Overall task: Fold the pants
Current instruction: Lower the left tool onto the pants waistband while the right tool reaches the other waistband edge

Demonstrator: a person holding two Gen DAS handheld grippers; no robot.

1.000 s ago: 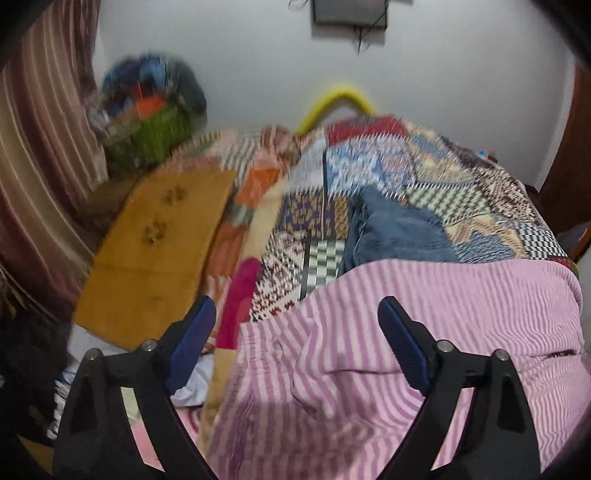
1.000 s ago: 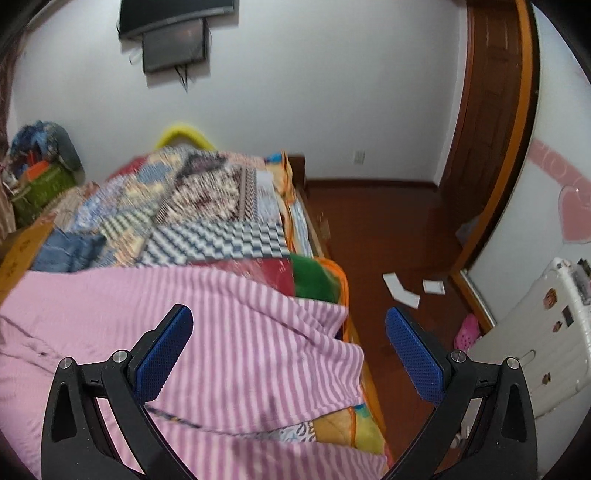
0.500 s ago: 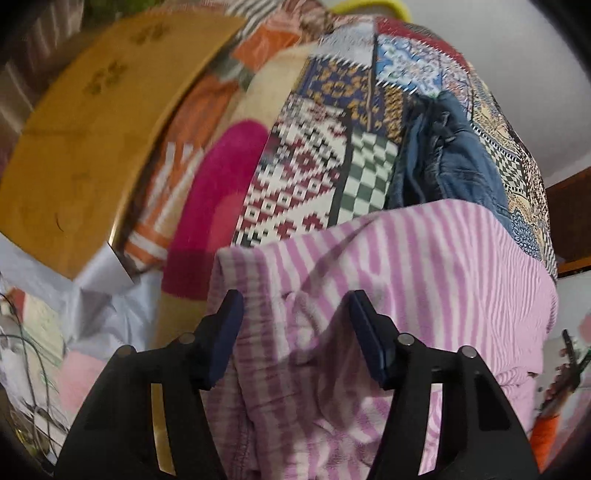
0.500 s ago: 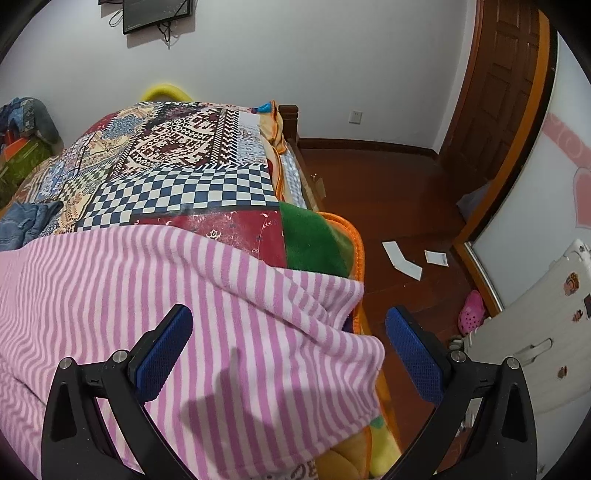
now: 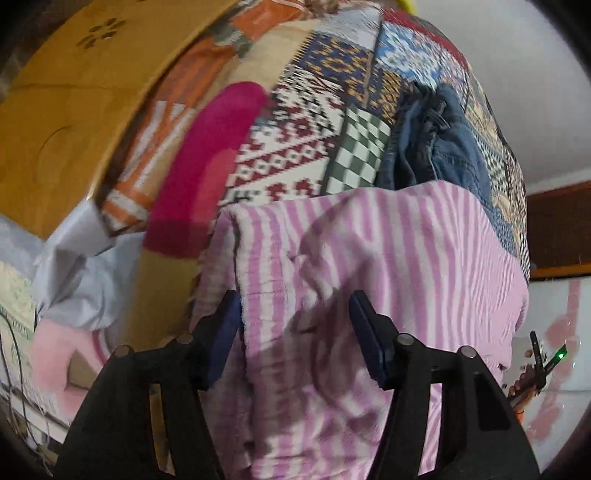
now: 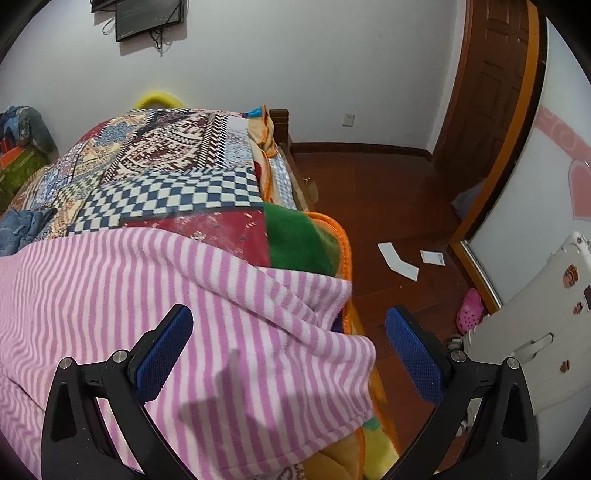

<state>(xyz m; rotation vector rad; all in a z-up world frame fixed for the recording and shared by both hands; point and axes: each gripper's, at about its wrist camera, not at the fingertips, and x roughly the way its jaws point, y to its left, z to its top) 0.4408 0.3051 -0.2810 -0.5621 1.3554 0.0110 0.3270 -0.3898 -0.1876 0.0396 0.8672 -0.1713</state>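
The left claw has just been closing and now straddles a bunched corner of the pink striped pants on the bed's quilt. The right claw gapes wide above their other edge, gripping nothing.

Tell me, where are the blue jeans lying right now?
The blue jeans lie bunched on the patchwork quilt, just beyond the far edge of the pink striped pants; in the right wrist view they peek in at the left edge.

Home bedroom was indicated: bed covered by patchwork quilt, wall-mounted screen, wooden door, wood floor, pink slipper, clothes pile seen in corner.
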